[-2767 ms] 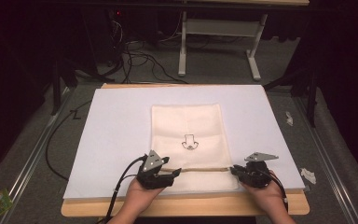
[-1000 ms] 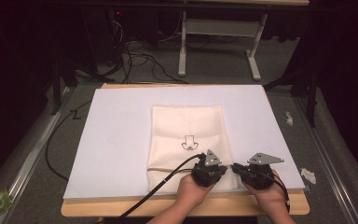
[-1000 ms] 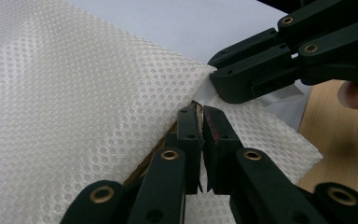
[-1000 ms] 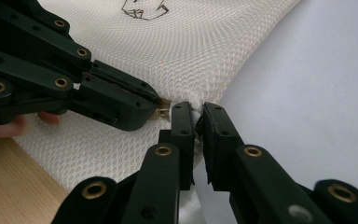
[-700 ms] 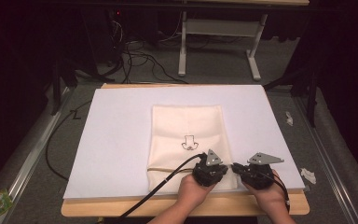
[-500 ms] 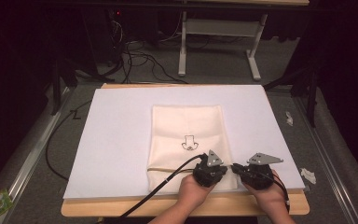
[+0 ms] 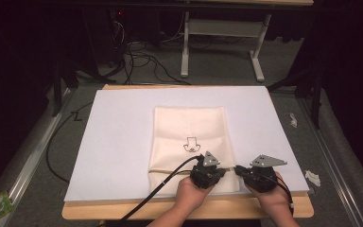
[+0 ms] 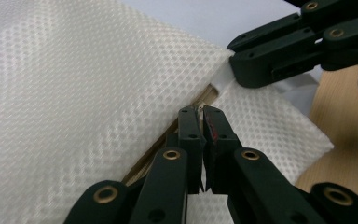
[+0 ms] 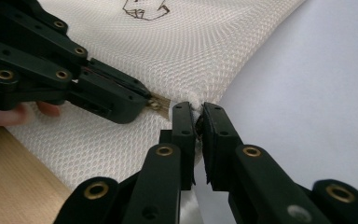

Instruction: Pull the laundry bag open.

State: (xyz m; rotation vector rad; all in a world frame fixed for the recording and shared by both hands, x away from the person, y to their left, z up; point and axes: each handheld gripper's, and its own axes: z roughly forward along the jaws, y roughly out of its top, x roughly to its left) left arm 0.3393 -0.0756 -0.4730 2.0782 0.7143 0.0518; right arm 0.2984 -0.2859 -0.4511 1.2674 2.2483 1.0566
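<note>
1. Mesh bag (image 7: 189, 127) lies flat on the white sheet (image 7: 118, 137) covering the desk (image 7: 123, 212), zipper (image 8: 204, 97) along its near end.
2. Left gripper (image 7: 207, 174): jaws closed on the zipper pull.
3. Right gripper (image 7: 260, 176): jaws closed on the bag's corner fabric, anchoring it.
4. Judged step: zipper travel is nearly at the corner.
5. Next move calls for a steady anchor and release of the pull.

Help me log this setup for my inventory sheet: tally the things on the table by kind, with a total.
White mesh bag: 1
White sheet covering the table: 1
Handheld tongs: 2, left and right, both pinching the bag's near right edge
Total: 4
</note>
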